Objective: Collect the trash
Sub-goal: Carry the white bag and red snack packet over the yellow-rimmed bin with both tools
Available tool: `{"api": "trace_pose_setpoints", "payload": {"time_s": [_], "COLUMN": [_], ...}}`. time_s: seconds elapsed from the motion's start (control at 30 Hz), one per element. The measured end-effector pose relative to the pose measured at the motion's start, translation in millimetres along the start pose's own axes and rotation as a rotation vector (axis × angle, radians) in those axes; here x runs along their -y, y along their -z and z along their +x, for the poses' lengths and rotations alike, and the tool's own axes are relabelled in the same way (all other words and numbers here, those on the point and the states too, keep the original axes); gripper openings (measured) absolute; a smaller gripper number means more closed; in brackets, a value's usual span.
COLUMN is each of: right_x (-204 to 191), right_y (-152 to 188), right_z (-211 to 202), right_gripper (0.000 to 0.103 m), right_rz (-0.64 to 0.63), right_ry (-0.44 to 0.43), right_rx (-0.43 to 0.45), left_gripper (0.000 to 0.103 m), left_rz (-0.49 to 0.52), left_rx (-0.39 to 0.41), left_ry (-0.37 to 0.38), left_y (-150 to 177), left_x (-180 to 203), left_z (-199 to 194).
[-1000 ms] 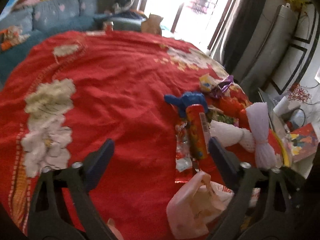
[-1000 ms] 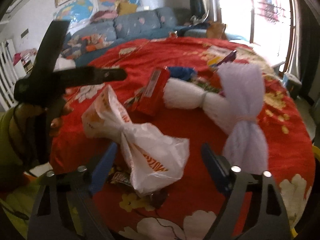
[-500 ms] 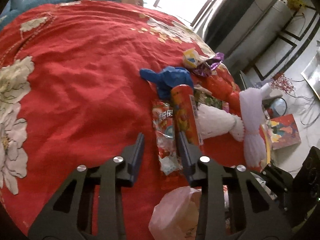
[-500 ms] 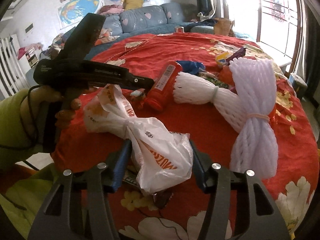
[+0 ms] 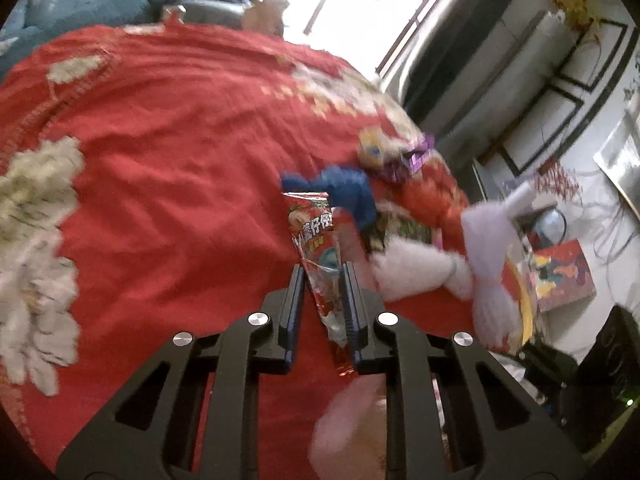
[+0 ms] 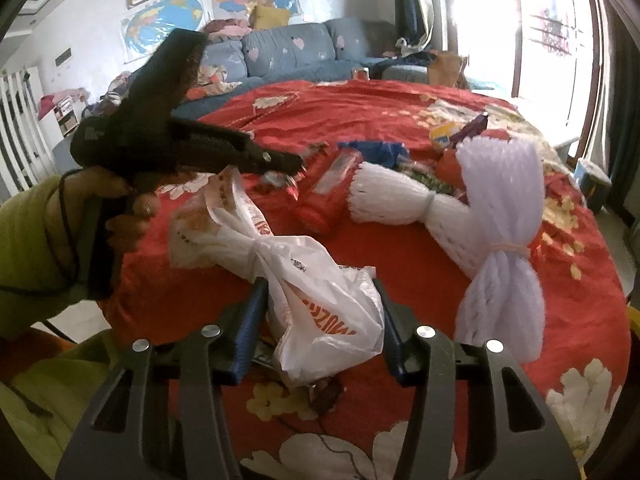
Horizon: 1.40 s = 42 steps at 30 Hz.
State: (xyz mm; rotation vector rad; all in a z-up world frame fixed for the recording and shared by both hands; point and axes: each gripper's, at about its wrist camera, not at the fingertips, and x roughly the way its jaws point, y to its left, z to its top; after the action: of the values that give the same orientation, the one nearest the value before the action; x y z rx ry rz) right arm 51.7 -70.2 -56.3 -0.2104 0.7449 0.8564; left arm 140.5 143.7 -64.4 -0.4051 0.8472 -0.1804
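Observation:
My left gripper (image 5: pixel 322 276) is shut on a red snack wrapper (image 5: pixel 316 240) and holds it over the red flowered tablecloth (image 5: pixel 172 152). It also shows in the right wrist view (image 6: pixel 294 160), held in a hand. My right gripper (image 6: pixel 318 292) is shut on a knotted white plastic bag (image 6: pixel 320 312) with orange print near the table's front edge. A red tube can (image 6: pixel 332 196), a white foam net bundle (image 6: pixel 384 196) and a lilac foam net bundle (image 6: pixel 500 220) lie behind the bag.
A blue crumpled wrapper (image 5: pixel 348 192), a yellow packet (image 5: pixel 374 148) and a purple wrapper (image 5: pixel 418 158) lie further back. A blue sofa (image 6: pixel 288 52) stands beyond the table. The table edge drops at right toward a box (image 5: pixel 560 276) on the floor.
My left gripper moved in, closed on the red snack wrapper and lifted it. My right gripper closed on the white plastic bag.

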Motion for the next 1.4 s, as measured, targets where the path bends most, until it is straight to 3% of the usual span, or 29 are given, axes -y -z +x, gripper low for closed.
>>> {"api": "trace_pose_setpoints", "payload": {"time_s": [0.2, 0.4, 0.83, 1.4], "right_x": [8, 20, 67, 143], "right_y": [-4, -9, -7, 26], "right_z": [-14, -35, -75, -125], "right_gripper": [0.048, 0.048, 0.048, 0.048], "right_rz": [0.036, 0.080, 0.212, 0.418], "right_ry": [0.019, 0.070, 0.190, 0.376], "right_rx": [0.060, 0.133, 0.248, 0.352], "left_gripper": [0.013, 0.013, 0.013, 0.013], "left_rz": [-0.024, 0.027, 0.165, 0.288], "left_rx": [0.125, 0.175, 0.178, 0.125], "left_ry": [-0.027, -0.038, 0.010, 0.096], "left_y": [-12, -14, -7, 11], "left_x": [-7, 12, 77, 152], "left_z": [-37, -54, -43, -12]}}
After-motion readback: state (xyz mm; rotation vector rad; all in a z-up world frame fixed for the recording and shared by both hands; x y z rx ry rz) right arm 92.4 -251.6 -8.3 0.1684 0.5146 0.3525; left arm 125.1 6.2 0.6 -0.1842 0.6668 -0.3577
